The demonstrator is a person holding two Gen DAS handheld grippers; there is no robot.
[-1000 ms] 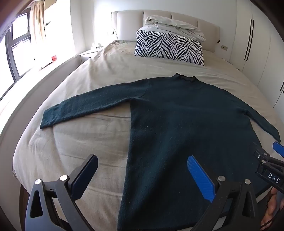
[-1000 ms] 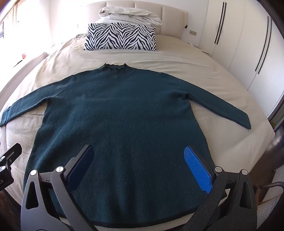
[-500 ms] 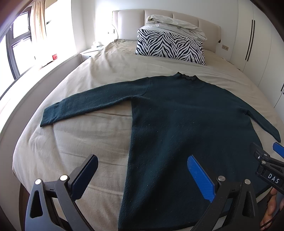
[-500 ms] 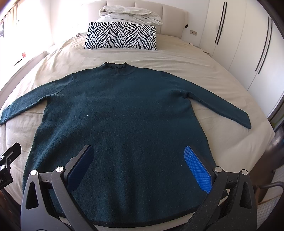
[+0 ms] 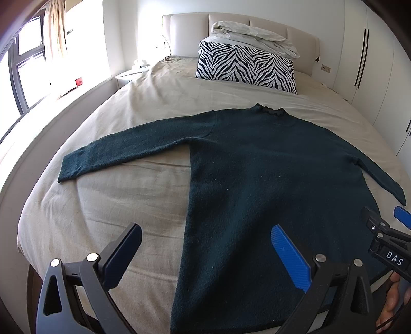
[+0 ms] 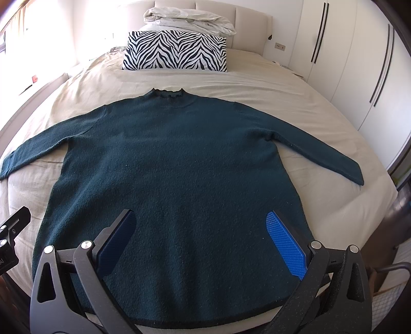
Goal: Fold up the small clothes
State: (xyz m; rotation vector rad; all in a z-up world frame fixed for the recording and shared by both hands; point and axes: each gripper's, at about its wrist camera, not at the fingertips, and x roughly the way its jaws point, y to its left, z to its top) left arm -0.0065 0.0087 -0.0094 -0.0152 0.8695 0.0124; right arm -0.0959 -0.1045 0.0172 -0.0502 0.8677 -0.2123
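A dark teal sweater (image 6: 179,164) lies flat on the beige bed, collar toward the headboard and both sleeves spread out. In the left wrist view the same sweater (image 5: 269,179) fills the right half, its left sleeve (image 5: 123,151) stretched over the sheet. My left gripper (image 5: 205,246) hovers open over the sweater's lower left edge, holding nothing. Above the hem at the sweater's middle, my right gripper (image 6: 200,236) is open and empty too. The right gripper's tip (image 5: 385,231) shows at the right edge of the left wrist view.
A zebra-print pillow (image 6: 174,50) and a folded pale duvet (image 6: 187,20) sit at the headboard. White wardrobes (image 6: 359,64) line the right wall, a window (image 5: 23,64) and a ledge the left. The bed's foot edge (image 6: 334,218) is close below both grippers.
Both views have shifted only slightly; the sweater lies as before and both grippers stay open.
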